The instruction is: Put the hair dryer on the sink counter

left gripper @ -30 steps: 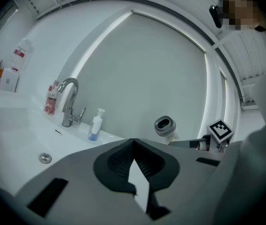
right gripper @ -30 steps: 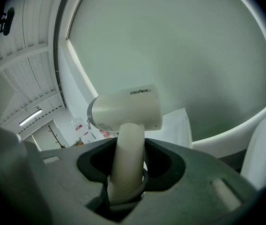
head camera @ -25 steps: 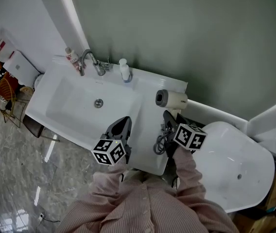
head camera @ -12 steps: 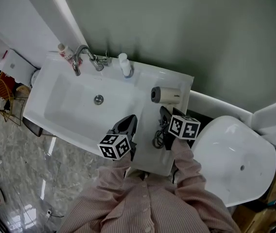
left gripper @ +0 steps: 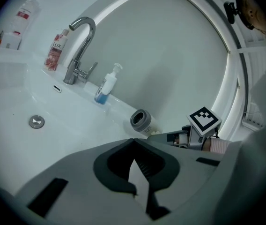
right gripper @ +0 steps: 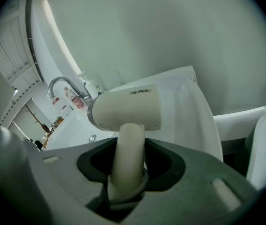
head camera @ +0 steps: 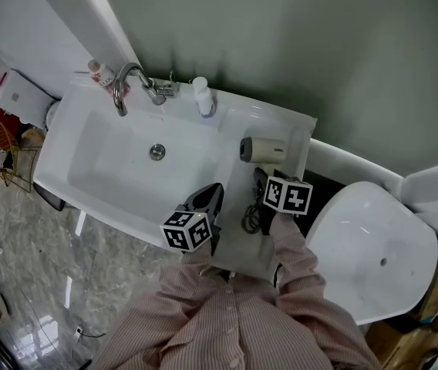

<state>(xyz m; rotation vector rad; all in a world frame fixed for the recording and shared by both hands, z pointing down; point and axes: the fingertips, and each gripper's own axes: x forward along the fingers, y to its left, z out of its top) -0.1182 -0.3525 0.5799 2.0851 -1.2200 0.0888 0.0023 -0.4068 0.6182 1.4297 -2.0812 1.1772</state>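
Note:
The cream hair dryer point(head camera: 264, 151) hangs over the right part of the white sink counter point(head camera: 296, 126), its nozzle pointing toward the basin. My right gripper point(head camera: 263, 182) is shut on its handle point(right gripper: 127, 149), and the barrel point(right gripper: 126, 108) lies crosswise just beyond the jaws of the right gripper point(right gripper: 129, 146). Its black cord point(head camera: 252, 219) lies bunched on the counter by the near edge. My left gripper point(head camera: 208, 197) hovers over the basin's near right rim, shut and holding nothing. In the left gripper view the dryer's nozzle point(left gripper: 141, 121) shows beyond the left gripper point(left gripper: 134, 143).
A chrome faucet point(head camera: 130, 83), a pink bottle point(head camera: 101, 73) and a pump soap bottle point(head camera: 202, 99) stand along the back rim. The drain point(head camera: 157, 153) sits in the basin. A white toilet lid point(head camera: 373, 253) lies to the right, and the wall is close behind.
The right gripper has carried the dryer a little farther over the counter toward the basin. The left gripper has edged forward. The head view has shifted.

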